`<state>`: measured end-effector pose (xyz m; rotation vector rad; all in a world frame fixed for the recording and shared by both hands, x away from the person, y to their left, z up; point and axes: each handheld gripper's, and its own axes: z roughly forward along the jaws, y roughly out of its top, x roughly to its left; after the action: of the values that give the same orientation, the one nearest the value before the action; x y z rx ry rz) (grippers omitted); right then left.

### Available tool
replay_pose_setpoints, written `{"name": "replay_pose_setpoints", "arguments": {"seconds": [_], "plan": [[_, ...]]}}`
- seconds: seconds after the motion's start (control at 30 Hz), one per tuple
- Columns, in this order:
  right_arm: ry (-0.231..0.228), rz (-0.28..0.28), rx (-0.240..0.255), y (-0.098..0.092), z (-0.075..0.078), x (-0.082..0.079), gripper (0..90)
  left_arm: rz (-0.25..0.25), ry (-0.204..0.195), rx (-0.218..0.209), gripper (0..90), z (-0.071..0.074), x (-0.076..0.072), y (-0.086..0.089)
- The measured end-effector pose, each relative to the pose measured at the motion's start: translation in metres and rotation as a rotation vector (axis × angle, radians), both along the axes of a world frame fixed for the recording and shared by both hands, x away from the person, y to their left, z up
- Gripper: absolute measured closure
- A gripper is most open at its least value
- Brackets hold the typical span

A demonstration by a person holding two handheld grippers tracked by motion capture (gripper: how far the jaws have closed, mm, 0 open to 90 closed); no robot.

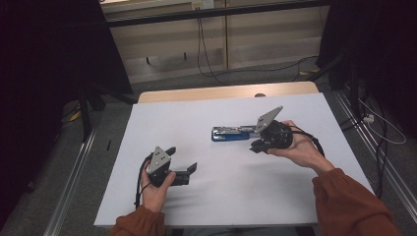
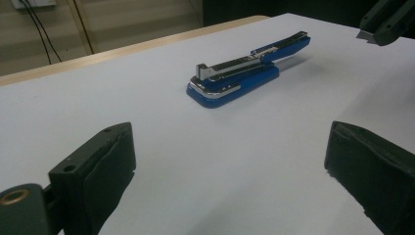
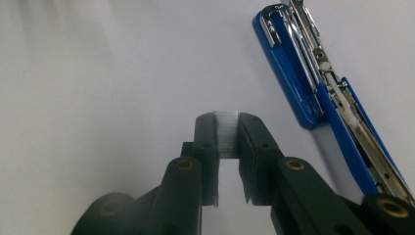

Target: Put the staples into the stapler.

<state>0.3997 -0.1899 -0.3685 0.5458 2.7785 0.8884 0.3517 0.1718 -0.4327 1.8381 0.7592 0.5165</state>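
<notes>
A blue stapler (image 1: 231, 133) lies swung open on the white table (image 1: 216, 196), its chrome staple channel facing up (image 3: 307, 63). My right gripper (image 1: 255, 146) hovers just right of it, tilted down, shut on a short silver strip of staples (image 3: 226, 134) pinched between its pads. In that gripper's view the stapler runs along the right side. My left gripper (image 1: 182, 158) rests low at the table's near left, jaws wide open with nothing between them (image 2: 230, 166). From there the stapler (image 2: 240, 73) lies ahead and the right gripper's tip (image 2: 386, 22) shows at top right.
A wooden strip (image 1: 226, 92) borders the table's far edge. Beyond it, cables (image 1: 206, 54) trail over the floor before a pale wall panel. Dark curtains hang on both sides, and metal rails (image 1: 74, 177) run along the floor beside the table.
</notes>
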Motion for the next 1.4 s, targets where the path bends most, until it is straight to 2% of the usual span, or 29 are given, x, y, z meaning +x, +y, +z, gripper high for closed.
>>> {"name": "replay_pose_setpoints", "arguments": {"seconds": [0.43, 0.9, 1.17, 1.4], "plan": [[-0.027, -0.003, 0.009, 0.006, 0.009, 0.018, 79.2, -0.005, 0.001, 0.000, 5.1, 0.000, 0.001, 0.000], [-0.047, 0.008, -0.004, 0.016, 0.016, 0.030, 79.2, -0.014, 0.000, 0.001, 5.1, -0.001, 0.000, -0.002], [-0.061, 0.000, 0.013, 0.019, 0.022, 0.043, 79.2, -0.011, 0.001, 0.001, 5.1, -0.001, 0.001, -0.001], [-0.078, 0.004, 0.004, 0.026, 0.030, 0.049, 79.2, -0.015, -0.001, 0.002, 5.1, -0.001, 0.001, -0.002]]}}
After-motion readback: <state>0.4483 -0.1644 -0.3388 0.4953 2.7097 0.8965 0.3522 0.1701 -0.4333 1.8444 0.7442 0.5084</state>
